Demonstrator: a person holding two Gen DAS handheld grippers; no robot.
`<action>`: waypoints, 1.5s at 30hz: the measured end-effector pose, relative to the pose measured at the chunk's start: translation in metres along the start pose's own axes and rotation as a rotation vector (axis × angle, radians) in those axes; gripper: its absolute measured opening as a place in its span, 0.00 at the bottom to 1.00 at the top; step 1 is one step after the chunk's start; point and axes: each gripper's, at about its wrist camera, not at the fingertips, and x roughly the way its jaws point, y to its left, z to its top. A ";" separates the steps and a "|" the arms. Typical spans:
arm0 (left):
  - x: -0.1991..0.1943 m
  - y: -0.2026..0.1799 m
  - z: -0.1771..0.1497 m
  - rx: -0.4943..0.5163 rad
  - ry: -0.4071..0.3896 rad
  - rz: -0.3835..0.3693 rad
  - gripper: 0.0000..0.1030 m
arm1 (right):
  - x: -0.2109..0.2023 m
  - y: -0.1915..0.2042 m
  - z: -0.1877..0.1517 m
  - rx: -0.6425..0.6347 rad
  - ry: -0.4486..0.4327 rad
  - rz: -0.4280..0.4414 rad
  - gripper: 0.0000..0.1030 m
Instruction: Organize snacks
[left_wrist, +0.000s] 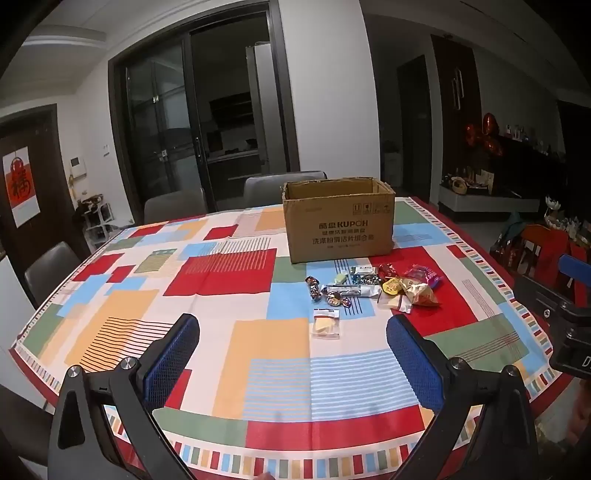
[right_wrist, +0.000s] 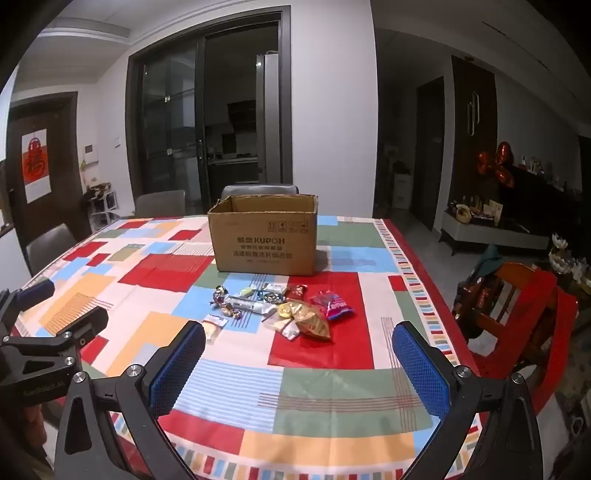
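Note:
An open cardboard box (left_wrist: 338, 221) stands on the patchwork tablecloth (left_wrist: 221, 273); it also shows in the right wrist view (right_wrist: 264, 236). In front of it lies a cluster of several wrapped snacks (left_wrist: 373, 288), seen in the right wrist view as the same pile (right_wrist: 280, 306). A small clear packet (left_wrist: 325, 323) lies nearest me, apart from the pile, and shows in the right wrist view (right_wrist: 214, 326). My left gripper (left_wrist: 293, 332) is open and empty above the table's near part. My right gripper (right_wrist: 299, 338) is open and empty, short of the pile.
Grey chairs (left_wrist: 173, 205) stand along the far and left sides of the table. A red chair (right_wrist: 517, 314) stands off the right edge. The right gripper's body shows at the right of the left wrist view (left_wrist: 565, 314). The left gripper's body (right_wrist: 44, 332) shows at left.

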 end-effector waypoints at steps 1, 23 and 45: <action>0.000 0.000 0.000 0.001 -0.003 0.001 1.00 | 0.000 0.000 0.000 -0.001 0.000 0.000 0.99; -0.008 0.003 0.007 -0.011 -0.029 0.001 1.00 | -0.003 0.004 0.000 -0.006 -0.005 0.009 1.00; -0.013 0.004 0.003 -0.016 -0.072 0.015 1.00 | -0.007 0.007 0.005 -0.007 -0.015 0.013 0.99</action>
